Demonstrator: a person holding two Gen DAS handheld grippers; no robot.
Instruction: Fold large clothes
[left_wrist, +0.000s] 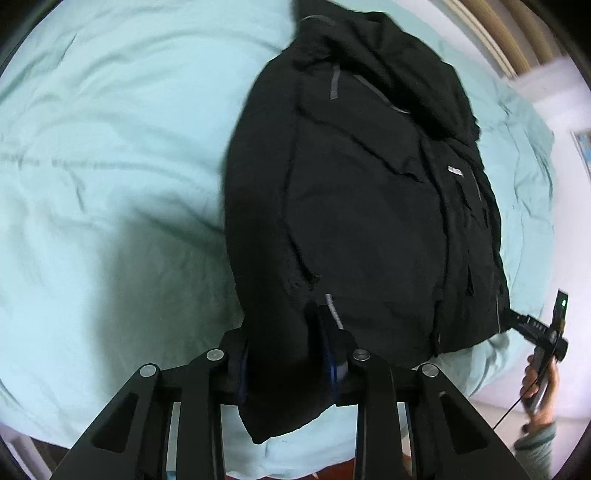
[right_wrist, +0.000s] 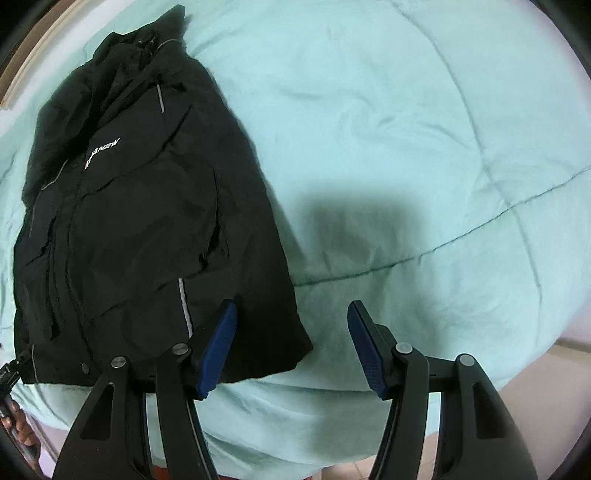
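The black jacket (left_wrist: 354, 206) lies lengthwise on the green quilt (left_wrist: 110, 147), hem nearest. The left gripper (left_wrist: 286, 354) is pinched on the hem corner; the right gripper (right_wrist: 291, 347) is spread, empty, beside the opposite corner.

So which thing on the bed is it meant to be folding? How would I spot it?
Look at the pale green bedspread that fills both views. The only item lying on it is a black jacket, spread flat with its collar at the far end. White lettering on the chest and thin grey reflective strips mark it out.
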